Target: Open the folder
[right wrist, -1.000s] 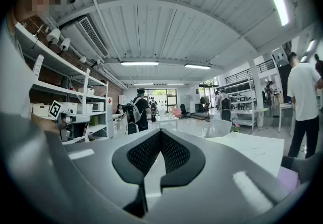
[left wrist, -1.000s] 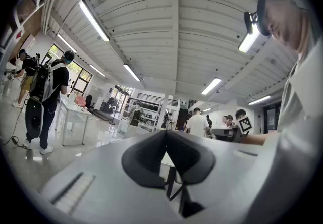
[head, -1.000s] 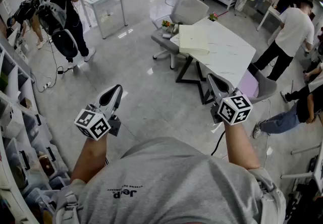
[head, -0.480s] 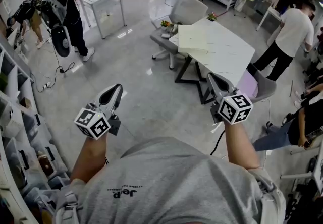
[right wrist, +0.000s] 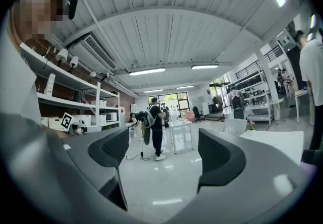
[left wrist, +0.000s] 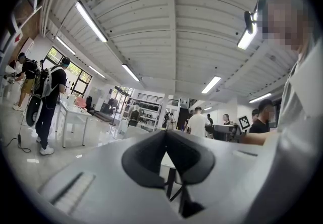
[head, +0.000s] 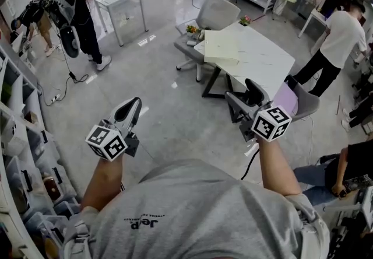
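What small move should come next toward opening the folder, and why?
Probably walk forward to bring the right gripper toward the folder. It lies flat on the white table, well ahead of both grippers; the right gripper's jaws have just been opening, with nothing between them, and the left gripper is shut.

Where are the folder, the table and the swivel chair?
folder (head: 221, 46), head view, middle of its pale cover
table (head: 269, 70), head view, bare white top
swivel chair (head: 217, 11), head view, its backrest

Right gripper fingers just opened wide, empty; person beside table beyond.
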`<state>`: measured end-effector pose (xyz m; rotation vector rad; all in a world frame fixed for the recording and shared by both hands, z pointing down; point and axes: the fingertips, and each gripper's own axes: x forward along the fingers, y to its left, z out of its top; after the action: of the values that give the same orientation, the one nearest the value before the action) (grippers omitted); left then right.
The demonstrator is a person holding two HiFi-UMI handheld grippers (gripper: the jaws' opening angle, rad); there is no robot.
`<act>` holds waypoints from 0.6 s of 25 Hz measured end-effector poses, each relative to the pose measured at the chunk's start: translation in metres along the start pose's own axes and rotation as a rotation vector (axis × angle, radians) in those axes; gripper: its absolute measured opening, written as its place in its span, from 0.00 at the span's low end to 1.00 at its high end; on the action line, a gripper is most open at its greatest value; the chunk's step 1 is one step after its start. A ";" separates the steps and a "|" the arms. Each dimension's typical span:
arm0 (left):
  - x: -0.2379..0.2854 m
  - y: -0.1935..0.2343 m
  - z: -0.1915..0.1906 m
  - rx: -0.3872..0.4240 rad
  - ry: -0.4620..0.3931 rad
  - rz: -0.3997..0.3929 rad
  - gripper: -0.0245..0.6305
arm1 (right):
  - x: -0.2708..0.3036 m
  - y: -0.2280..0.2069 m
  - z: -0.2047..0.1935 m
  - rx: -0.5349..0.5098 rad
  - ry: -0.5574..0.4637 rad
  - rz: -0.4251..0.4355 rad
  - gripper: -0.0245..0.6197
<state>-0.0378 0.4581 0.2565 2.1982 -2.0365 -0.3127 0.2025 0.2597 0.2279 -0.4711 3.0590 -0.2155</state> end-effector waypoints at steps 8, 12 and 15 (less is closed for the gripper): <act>0.017 -0.030 -0.009 0.004 -0.011 0.044 0.12 | -0.021 -0.033 0.007 -0.011 0.005 0.030 0.67; 0.029 -0.046 -0.019 -0.002 -0.006 0.059 0.12 | -0.025 -0.053 0.007 -0.015 0.008 0.052 0.67; 0.036 -0.045 -0.025 -0.006 0.011 0.062 0.12 | -0.017 -0.062 0.005 -0.009 0.011 0.058 0.67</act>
<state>0.0147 0.4253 0.2681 2.1242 -2.0898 -0.2984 0.2377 0.2057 0.2323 -0.3815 3.0803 -0.2033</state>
